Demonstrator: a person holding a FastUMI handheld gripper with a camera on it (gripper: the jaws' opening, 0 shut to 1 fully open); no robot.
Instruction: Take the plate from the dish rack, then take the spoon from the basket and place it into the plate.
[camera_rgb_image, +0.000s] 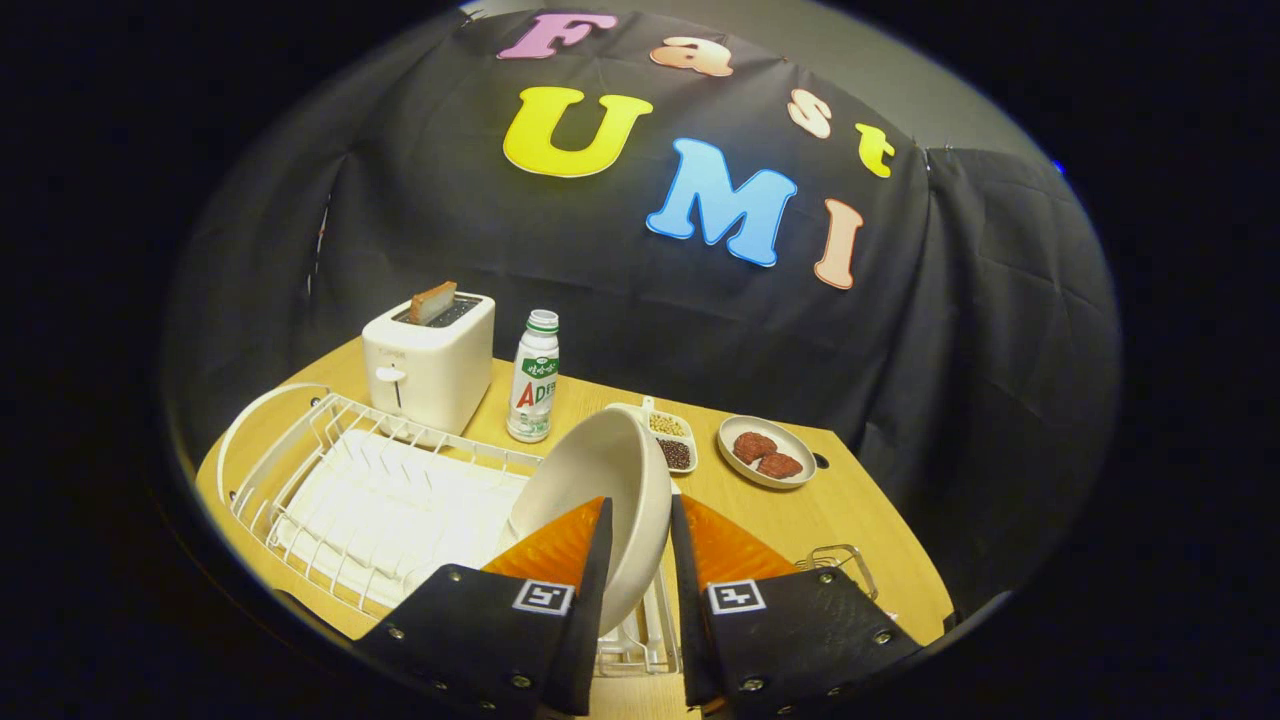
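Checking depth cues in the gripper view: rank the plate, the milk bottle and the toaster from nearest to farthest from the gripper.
1. Plate: held on edge between the fingers of the gripper.
2. Milk bottle: beyond the plate, behind the dish rack.
3. Toaster: left of the bottle, slightly farther back.

The claw (640, 520) is showing two matte black, wedge-shaped finger housings, each fastened with small silver screws along its edges. Each housing is carrying a white-bordered square marker with a black pattern near its inner upper corner.
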